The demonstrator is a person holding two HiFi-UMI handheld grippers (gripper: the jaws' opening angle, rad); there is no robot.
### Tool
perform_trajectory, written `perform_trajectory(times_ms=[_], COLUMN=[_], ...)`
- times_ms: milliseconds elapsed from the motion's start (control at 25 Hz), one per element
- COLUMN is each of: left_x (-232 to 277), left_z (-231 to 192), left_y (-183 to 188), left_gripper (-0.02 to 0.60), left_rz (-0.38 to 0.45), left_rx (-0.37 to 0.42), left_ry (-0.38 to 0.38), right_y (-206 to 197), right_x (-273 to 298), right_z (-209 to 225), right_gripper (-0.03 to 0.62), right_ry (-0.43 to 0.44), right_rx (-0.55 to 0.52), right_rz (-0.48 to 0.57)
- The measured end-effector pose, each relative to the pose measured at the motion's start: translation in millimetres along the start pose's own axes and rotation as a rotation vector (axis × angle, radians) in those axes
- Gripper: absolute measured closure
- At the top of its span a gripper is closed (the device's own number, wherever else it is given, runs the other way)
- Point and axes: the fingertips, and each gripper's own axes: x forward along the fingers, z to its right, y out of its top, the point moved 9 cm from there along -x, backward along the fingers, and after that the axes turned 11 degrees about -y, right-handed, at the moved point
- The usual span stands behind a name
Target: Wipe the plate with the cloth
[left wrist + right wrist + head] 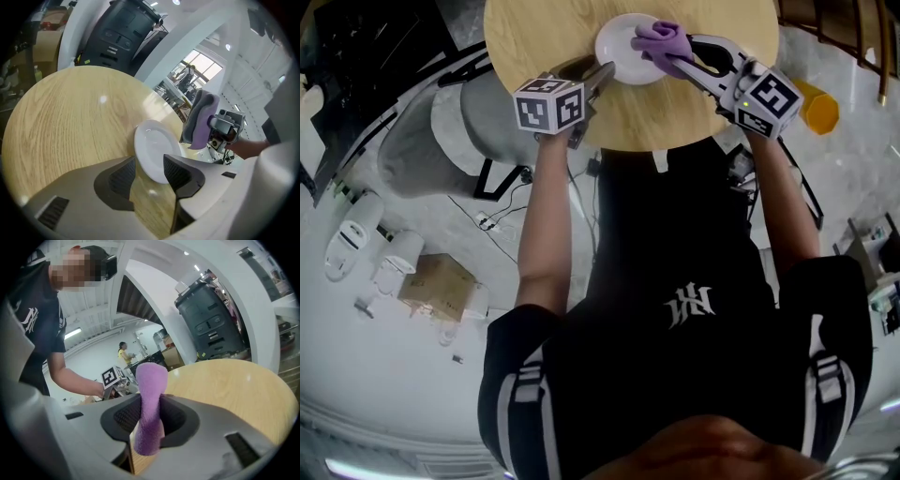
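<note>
A white plate lies flat on the round wooden table, near its front edge. My left gripper stands open at the plate's left side. In the left gripper view the plate's near rim sits between the spread jaws of my left gripper, and neither pad presses on it. My right gripper is shut on a purple cloth, which hangs over the plate's right part. In the right gripper view the cloth stands upright, pinched between both pads of my right gripper. The cloth also shows beyond the plate in the left gripper view.
The table's front edge is right under both grippers. A grey padded seat stands left of the table, a yellow object on the floor to the right, and a cardboard box lower left. A large black machine stands behind the table.
</note>
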Motion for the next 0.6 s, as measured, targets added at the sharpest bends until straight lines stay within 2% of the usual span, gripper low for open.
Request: perform_trajectory(times_ms=[120,240,320,520,600], left_x=[4,5,5,4,4], left_z=[0,-1,-2,-5,-5], left_y=[0,1,1,1,1], left_gripper=[0.379,0.436,0.439,0.5,0.502], left_rz=[-0.01,-0.027,-0.025,-0.017,-0.003], left_rx=[-0.017,-0.018,-0.023,-0.033,-0.042], left_ry=[0.019,0.052,0.063,0.085,0.085], right_y=[0,0,0,3,5], right_x=[-1,1,3,12,18], right_z=[-1,-2,-4,-7,-9], right_gripper=[0.488,0.488,0.488,0.488,0.488], right_ry=[0.003,0.005,0.01,0.024,0.02], right_rx=[0.002,0.003,0.002,-0.009,-0.023], right_rz=[0.004,0.008,0.008,0.013,0.012])
